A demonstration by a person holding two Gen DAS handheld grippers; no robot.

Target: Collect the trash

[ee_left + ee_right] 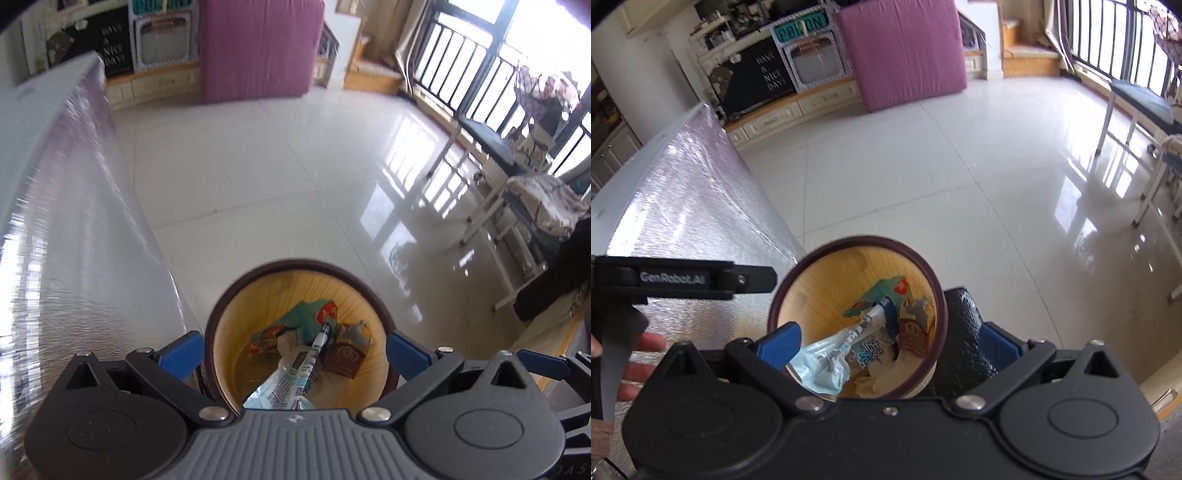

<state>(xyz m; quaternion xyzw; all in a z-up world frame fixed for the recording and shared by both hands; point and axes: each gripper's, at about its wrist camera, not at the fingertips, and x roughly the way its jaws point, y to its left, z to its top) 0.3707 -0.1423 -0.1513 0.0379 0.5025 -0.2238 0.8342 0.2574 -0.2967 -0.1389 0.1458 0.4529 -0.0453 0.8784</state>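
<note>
Wood-toned and ribbed inside, with a dark brown rim, the round trash bin (301, 332) sits directly below and ahead of the left gripper (295, 350) in the left wrist view. Both blue fingers (183, 354) are spread wide, one on each side of the rim, holding nothing. In the bin lie a pale blue printed plastic wrapper (291, 384), a green and orange packet (303, 317) and a small brown carton (343, 360); their print is too small to read. A shiny, textured silver panel (85, 258) rises to the left of the gripper, and glossy white floor tiles (277, 166) stretch ahead.

From the right wrist view, the right gripper (890, 347) also stands open and empty; its left blue finger (779, 345) reaches over the bin rim (857, 242), just above the crumpled wrapper (827, 365). The other gripper's black bar (683, 278), off to the left, reads "GenRobot.AI". Far ahead, a black board (764, 79) says "HAVE A NICE DAY!", beside a purple cushion (905, 51).
</note>
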